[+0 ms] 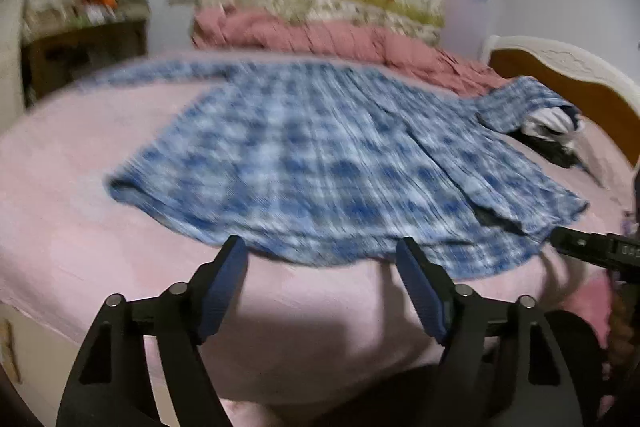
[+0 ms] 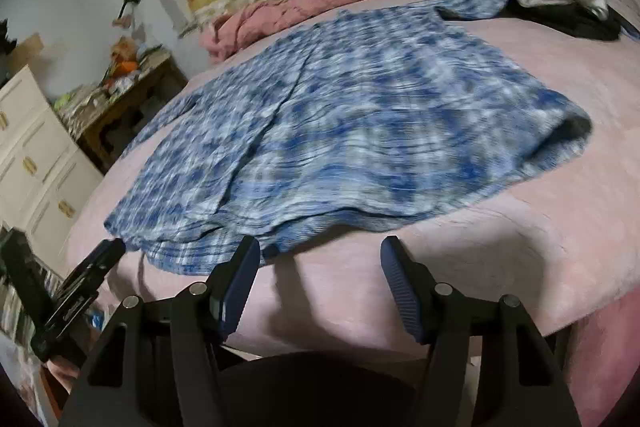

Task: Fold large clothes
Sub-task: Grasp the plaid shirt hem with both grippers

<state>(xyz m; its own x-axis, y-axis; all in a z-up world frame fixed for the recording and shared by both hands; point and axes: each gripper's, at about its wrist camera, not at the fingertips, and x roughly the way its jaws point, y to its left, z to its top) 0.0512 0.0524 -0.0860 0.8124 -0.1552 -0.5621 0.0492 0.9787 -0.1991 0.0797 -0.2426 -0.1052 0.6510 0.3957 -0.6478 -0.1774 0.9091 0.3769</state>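
A blue-and-white plaid shirt (image 1: 320,163) lies spread flat on the pink bed sheet (image 1: 80,227), hem toward the cameras, one sleeve running out to 10 o'clock in the left wrist view and the other to 2 o'clock, onto a dark pile of clothes (image 1: 548,135). The left gripper (image 1: 320,259) hangs at 6 o'clock just short of the hem, jaws apart with only the hem's edge showing between them, nothing pinched. The right gripper (image 2: 320,255) is likewise parted and empty; its left pad sits at the hem's edge. In the left wrist view the right gripper's tip shows at 4 o'clock beside the hem's corner. The likely risk: the hem shows two layers, and a shallow bite may take only the top one, so the shirt opens rather than folds. A pad could also snag the sheet and drag it along. The far sleeve, lying on the pile, may tug those clothes when lifted. No containers hold anything relevant; a cluttered side table (image 2: 120,83) stands at 9 o'clock in the right wrist view.
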